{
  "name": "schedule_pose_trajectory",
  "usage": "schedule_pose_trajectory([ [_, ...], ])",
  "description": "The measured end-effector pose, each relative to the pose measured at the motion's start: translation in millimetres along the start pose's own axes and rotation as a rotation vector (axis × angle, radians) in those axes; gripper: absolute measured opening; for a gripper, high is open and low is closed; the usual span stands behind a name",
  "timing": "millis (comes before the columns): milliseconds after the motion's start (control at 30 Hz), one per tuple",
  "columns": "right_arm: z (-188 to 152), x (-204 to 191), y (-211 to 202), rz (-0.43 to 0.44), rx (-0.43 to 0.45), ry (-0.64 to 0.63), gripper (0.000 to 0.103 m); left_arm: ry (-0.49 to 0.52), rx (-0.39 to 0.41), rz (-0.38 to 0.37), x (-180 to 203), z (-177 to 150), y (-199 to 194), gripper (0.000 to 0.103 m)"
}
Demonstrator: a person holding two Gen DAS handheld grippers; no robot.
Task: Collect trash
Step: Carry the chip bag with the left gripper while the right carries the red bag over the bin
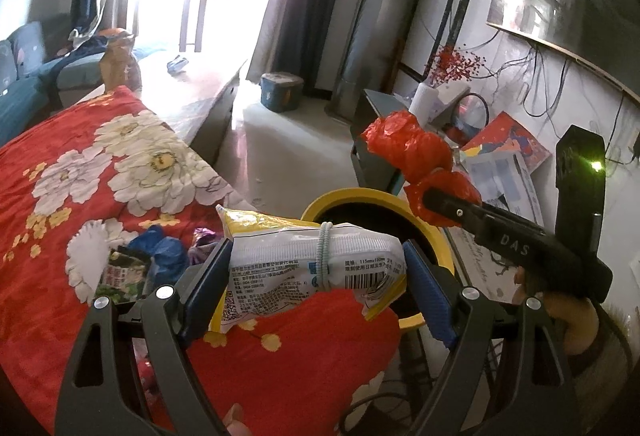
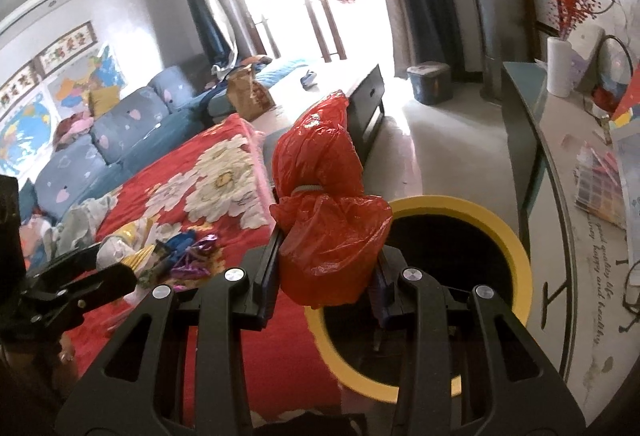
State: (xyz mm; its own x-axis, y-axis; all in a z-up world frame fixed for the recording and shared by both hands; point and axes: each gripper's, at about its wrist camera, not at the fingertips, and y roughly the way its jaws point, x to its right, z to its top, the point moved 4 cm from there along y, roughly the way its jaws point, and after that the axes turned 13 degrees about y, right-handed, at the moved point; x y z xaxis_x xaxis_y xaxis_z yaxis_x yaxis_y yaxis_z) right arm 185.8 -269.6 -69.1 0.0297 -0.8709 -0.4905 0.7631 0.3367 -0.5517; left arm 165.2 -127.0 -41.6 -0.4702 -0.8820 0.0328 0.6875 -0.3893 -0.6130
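Clamped in the left gripper is a white-and-yellow banded plastic packet, over the yellow-rimmed black bin; a crumpled red plastic bag is pinched narrowly by the right gripper; neither's dropped yet; wrappers are left on the red floral blanket.

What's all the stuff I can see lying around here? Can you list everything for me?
Snack packet: one, white and yellow, banded with an elastic, gripped between the left gripper's pads.
Plastic bag: one, red, crumpled, clamped in the right gripper.
Bin: one, yellow rim, dark inside, beside the blanket.
Blanket: one, red with white flowers.
Leftover wrappers: several, blue, purple, gold, on the blanket.
Sofa: one, blue, by the wall.
Paper bag: one, brown, beyond the blanket.
Lidded tub: one, blue, on the floor.
Vase: one, white, red sprigs, on the side table.
Left gripper: black, blue pads.
Right gripper: black.
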Motion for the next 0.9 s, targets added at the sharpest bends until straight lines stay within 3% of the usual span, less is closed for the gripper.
schedule_pose_trajectory([
  [900, 9, 71, 8, -0.096, 0.005, 0.141, 0.03, 0.065, -0.037, -0.035, 35, 7, 47, 0.081],
])
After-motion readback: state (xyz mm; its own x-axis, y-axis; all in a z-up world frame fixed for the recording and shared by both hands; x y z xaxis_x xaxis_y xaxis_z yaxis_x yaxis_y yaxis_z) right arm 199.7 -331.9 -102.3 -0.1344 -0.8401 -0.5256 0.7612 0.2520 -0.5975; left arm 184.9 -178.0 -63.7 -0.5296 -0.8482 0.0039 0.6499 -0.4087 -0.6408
